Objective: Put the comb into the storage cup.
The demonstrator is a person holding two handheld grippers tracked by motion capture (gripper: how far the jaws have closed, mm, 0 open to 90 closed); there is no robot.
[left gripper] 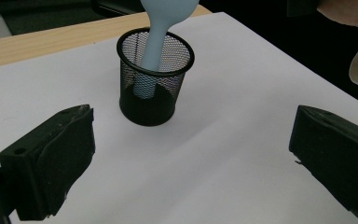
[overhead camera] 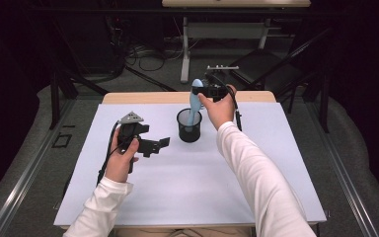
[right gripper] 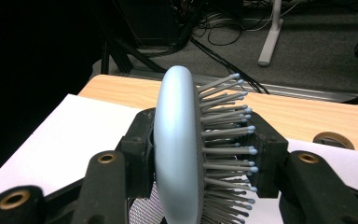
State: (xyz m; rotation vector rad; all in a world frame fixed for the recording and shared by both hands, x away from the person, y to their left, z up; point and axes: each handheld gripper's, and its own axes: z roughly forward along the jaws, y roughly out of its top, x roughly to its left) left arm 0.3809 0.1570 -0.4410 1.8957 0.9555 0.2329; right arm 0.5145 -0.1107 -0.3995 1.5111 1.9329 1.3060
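While the right gripper (overhead camera: 203, 91) hangs above the far middle of the table, its two black jaws are clamped on the head of a pale blue hairbrush (right gripper: 179, 149), one pad against the smooth rounded back and the other pressed into the grey, ball-tipped bristles (right gripper: 228, 140). From the high view the brush (overhead camera: 195, 106) stands nearly upright with its handle down inside a black wire-mesh pen cup (overhead camera: 189, 126); the left gripper view shows the handle (left gripper: 154, 46) leaning against the cup's near-left rim (left gripper: 135, 39) and reaching toward its bottom. The left gripper (overhead camera: 153, 146) is held low over the white sheet (overhead camera: 187, 182), left of the cup and apart from it, jaws spread wide with nothing between them; its square rubber pads (left gripper: 70, 158) frame bare paper in front of the cup. That cup (left gripper: 154, 77) is a round, straight-walled cylinder of fine mesh with a solid rolled lip, standing upright on the sheet. Open white surface lies all round it: a broad stretch toward the person, room to the left and right out to the sheet's edges. Behind it, a strip of light wooden tabletop (overhead camera: 143, 97) runs along the far edge, where the table ends above a grey carpeted floor (overhead camera: 163, 69) strewn with cables. A brass-ringed cable port (right gripper: 333, 139) sits in the wood to the right of the brush.
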